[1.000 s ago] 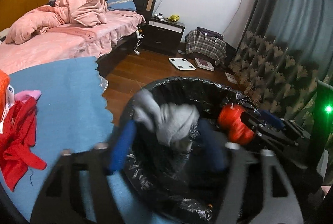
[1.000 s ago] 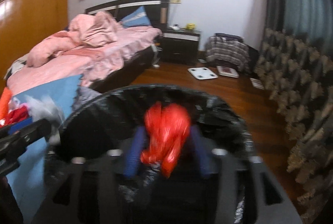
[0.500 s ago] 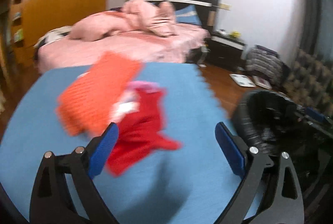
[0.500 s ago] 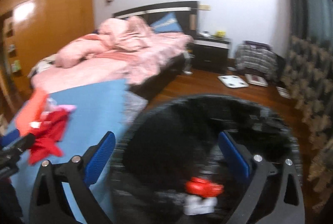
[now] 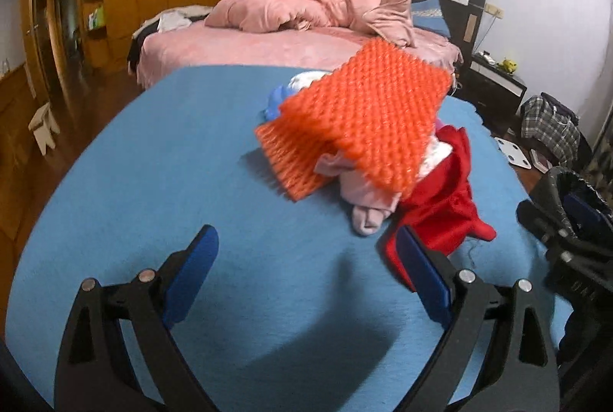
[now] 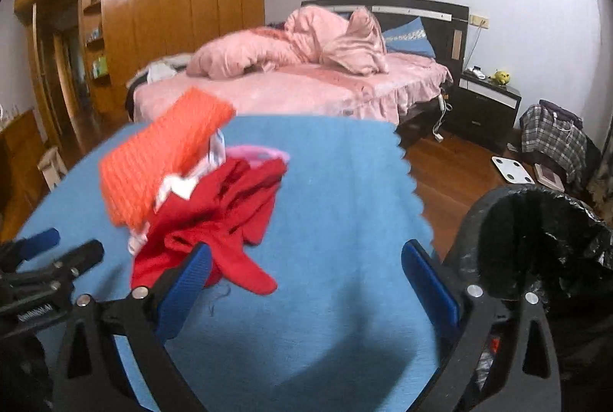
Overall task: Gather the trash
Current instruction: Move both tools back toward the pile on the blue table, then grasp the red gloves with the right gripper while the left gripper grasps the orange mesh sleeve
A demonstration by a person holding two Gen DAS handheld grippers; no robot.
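I see both claws spread wide and empty: left claw (image 5: 306, 281), right claw (image 6: 306, 281). The trash pile (image 5: 383, 143) sits mid-frame on the blue surface (image 5: 172, 163); the bin (image 6: 536, 239) is at lower right.

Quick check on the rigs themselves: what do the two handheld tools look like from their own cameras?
Both match: the left tool and right tool each have black plastic arms with triangular cutouts, silver round pivot bolts, and flat ribbed blue pads on the fingertips. No sleeves or cables show.
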